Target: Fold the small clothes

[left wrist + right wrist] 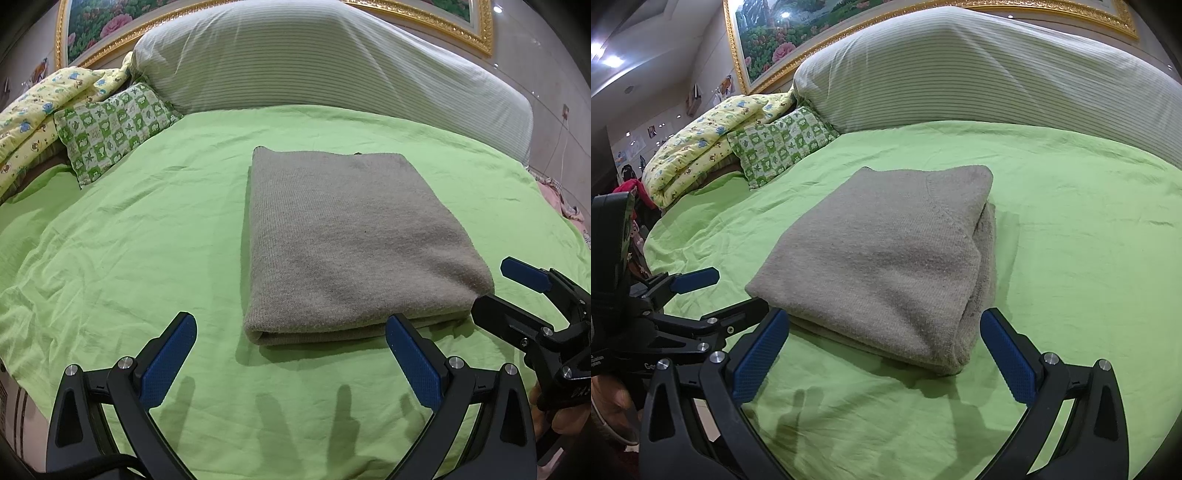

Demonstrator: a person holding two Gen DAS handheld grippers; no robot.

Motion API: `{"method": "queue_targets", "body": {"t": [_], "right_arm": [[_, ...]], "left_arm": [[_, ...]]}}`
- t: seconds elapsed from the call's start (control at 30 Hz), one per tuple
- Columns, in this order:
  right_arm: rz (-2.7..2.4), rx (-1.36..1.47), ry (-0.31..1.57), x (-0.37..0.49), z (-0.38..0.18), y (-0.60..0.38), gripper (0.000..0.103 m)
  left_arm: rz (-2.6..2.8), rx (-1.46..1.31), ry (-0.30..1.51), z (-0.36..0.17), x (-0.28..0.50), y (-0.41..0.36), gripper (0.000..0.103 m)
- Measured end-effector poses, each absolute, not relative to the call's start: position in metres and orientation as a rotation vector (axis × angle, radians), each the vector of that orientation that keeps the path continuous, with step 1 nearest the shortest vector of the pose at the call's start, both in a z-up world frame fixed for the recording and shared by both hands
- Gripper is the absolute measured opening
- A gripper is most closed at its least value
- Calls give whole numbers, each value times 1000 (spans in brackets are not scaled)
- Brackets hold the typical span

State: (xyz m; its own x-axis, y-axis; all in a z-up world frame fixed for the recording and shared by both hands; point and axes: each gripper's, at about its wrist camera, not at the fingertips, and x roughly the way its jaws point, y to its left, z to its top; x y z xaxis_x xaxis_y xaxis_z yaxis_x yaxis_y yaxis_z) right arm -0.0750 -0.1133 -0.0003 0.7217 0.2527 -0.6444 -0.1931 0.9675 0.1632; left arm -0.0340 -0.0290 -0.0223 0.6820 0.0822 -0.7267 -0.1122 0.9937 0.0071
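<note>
A grey knitted garment [343,240] lies folded into a thick rectangle on the green bed sheet [147,229]. It also shows in the right wrist view [886,258]. My left gripper [291,354] is open and empty, just in front of the garment's near folded edge. My right gripper [886,354] is open and empty, at the garment's near right corner. The right gripper also shows at the right edge of the left wrist view [517,291]. The left gripper shows at the left of the right wrist view [713,295].
A large striped pillow [314,59] lies along the head of the bed. A green patterned cushion [114,125] and a yellow quilt [40,107] lie at the far left. A gold-framed picture [820,26] hangs behind. The bed edge is near the grippers.
</note>
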Motion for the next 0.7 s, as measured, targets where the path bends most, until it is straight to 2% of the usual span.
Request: {"method": "queue_targets", "body": {"t": [0.7], "right_arm": [[248,88,728,-77,-1,-111,103]], "left_arm": [[110,-42,821,-23,-33,-30,102]]}}
